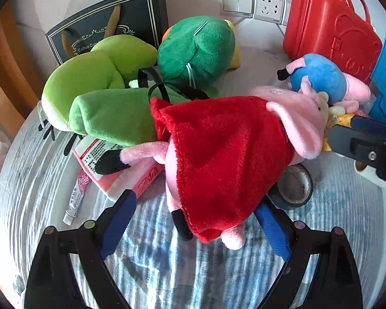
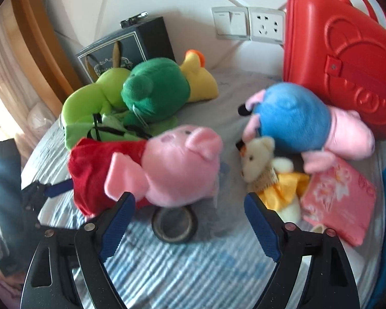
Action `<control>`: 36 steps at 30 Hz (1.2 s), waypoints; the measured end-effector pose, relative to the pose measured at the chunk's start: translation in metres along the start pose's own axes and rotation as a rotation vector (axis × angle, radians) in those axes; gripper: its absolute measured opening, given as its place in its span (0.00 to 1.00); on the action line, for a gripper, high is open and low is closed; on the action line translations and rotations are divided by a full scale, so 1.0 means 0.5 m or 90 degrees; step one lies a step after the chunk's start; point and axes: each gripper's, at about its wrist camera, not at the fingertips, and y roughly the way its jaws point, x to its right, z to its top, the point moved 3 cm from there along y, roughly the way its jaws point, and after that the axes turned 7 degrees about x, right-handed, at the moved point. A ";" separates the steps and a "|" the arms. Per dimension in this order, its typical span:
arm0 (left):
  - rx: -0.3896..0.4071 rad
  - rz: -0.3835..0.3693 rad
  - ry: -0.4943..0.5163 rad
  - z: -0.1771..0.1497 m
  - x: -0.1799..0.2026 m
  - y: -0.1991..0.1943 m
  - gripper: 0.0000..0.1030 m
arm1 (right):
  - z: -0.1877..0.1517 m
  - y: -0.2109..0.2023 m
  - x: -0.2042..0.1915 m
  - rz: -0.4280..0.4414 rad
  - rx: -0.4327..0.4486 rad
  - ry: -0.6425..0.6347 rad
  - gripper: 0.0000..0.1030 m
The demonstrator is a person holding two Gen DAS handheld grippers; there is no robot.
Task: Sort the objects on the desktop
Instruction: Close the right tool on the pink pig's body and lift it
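A pink pig plush in a red dress [image 1: 226,154] lies on the striped cloth, its lower body between the open fingers of my left gripper [image 1: 193,221]; I cannot tell if the pads touch it. It also shows in the right wrist view [image 2: 167,164], its head just ahead of my open, empty right gripper [image 2: 187,206]. A blue-dressed pig plush [image 2: 296,118], a small white bear in yellow [image 2: 267,170], a light green plush [image 1: 95,97] and a dark green plush [image 1: 195,51] lie around it.
A roll of dark tape [image 2: 175,224] lies under the pig's head. A red toy case [image 2: 342,51] stands at the back right, a black gift box [image 1: 108,23] at the back left. A pink packet [image 2: 339,198], a pink box [image 1: 121,175] and a tube [image 1: 76,198] lie on the cloth.
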 end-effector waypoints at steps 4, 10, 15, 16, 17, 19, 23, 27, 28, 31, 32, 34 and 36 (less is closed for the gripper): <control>0.011 0.017 -0.017 0.009 -0.014 0.005 0.90 | 0.003 0.056 0.010 0.016 -0.035 0.014 0.73; 0.013 0.015 0.023 0.015 -0.054 0.005 0.94 | 0.001 0.070 -0.017 0.067 -0.023 -0.002 0.87; 0.008 0.001 0.034 0.019 -0.027 0.031 0.94 | -0.002 0.129 0.008 0.109 -0.047 0.051 0.91; 0.003 -0.005 0.030 0.018 -0.022 0.040 0.92 | -0.001 0.130 0.013 0.119 -0.044 0.052 0.85; -0.002 -0.014 0.029 0.016 -0.016 0.046 0.83 | -0.002 0.127 0.012 0.124 -0.041 0.044 0.83; -0.007 -0.027 0.029 0.013 -0.002 0.049 0.72 | -0.002 0.120 0.007 0.116 -0.037 0.021 0.77; 0.008 -0.036 0.030 0.010 -0.003 0.020 0.64 | -0.005 0.093 0.008 0.113 -0.020 0.007 0.70; 0.025 -0.014 0.056 -0.001 -0.019 -0.026 0.63 | -0.015 0.053 -0.018 0.124 -0.014 -0.006 0.63; 0.026 -0.011 0.059 -0.008 -0.024 -0.038 0.63 | -0.022 0.043 -0.028 0.128 -0.018 -0.008 0.62; 0.016 -0.001 0.073 -0.051 -0.047 -0.071 0.63 | -0.056 0.010 -0.064 0.144 -0.038 -0.021 0.58; 0.008 0.011 0.077 -0.068 -0.061 -0.076 0.63 | -0.067 0.002 -0.076 0.149 -0.046 -0.028 0.56; -0.018 0.032 0.065 -0.098 -0.094 -0.070 0.64 | -0.086 -0.005 -0.090 0.148 -0.062 -0.034 0.54; -0.043 0.021 0.024 -0.123 -0.129 -0.066 0.65 | -0.092 -0.006 -0.088 0.135 -0.067 -0.025 0.56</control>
